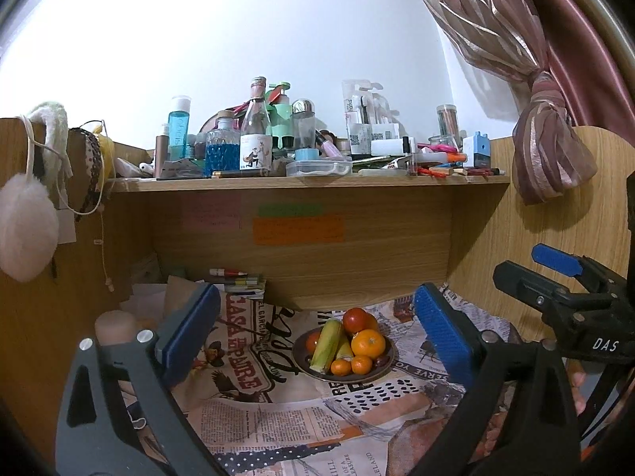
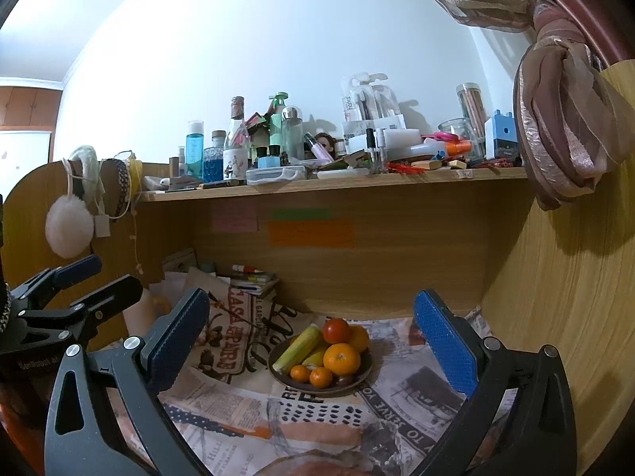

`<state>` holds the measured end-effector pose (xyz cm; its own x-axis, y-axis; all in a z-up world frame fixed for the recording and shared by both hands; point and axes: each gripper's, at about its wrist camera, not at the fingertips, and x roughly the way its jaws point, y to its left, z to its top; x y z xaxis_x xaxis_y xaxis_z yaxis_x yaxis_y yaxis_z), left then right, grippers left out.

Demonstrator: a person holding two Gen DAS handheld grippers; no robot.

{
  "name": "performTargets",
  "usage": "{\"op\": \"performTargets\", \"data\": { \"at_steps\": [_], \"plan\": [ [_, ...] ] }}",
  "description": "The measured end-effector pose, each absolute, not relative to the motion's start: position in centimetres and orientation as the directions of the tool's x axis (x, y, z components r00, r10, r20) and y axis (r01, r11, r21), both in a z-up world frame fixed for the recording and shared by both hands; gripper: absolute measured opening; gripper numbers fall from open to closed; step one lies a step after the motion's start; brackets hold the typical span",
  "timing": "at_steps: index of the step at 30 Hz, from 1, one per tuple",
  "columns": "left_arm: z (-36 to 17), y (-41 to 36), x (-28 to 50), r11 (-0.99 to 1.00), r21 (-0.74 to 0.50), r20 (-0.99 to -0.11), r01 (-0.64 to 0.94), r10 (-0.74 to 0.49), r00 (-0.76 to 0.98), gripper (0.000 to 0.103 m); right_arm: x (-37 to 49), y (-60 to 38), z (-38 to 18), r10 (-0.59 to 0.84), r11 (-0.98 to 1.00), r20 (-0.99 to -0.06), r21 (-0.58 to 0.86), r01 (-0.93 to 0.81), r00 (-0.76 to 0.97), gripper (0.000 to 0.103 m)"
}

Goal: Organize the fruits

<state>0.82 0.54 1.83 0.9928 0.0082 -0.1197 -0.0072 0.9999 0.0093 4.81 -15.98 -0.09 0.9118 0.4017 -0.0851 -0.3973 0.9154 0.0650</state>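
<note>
Both cameras sat low over the newspaper-print cloth (image 1: 254, 428), each looking forward along its own fingers, roughly level, toward the back of a wooden desk nook. The left wrist view framed the plate of fruit (image 1: 344, 348) just right of centre in the lower frame, at moderate range; the right wrist view held the same plate (image 2: 320, 361) near its lower centre. Both shared the cluttered shelf (image 1: 317, 182) across mid-frame and the tied curtain (image 2: 563, 127) at upper right. Each view caught the other tool at its edge: the right gripper (image 1: 532, 265) at right, the left gripper (image 2: 99, 277) at left
</note>
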Motion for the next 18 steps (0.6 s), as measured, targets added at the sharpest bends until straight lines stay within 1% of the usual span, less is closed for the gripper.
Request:
{"op": "performTargets", "data": {
  "at_steps": [18],
  "plan": [
    [1.71, 0.58, 1.38, 1.0, 0.016, -0.124, -0.006, 0.008, 0.992, 0.101, 5.16, -16.27, -0.14, 0.395, 0.918, -0.085, 0.076, -0.389, 0.915, 0.103]
  ]
}}
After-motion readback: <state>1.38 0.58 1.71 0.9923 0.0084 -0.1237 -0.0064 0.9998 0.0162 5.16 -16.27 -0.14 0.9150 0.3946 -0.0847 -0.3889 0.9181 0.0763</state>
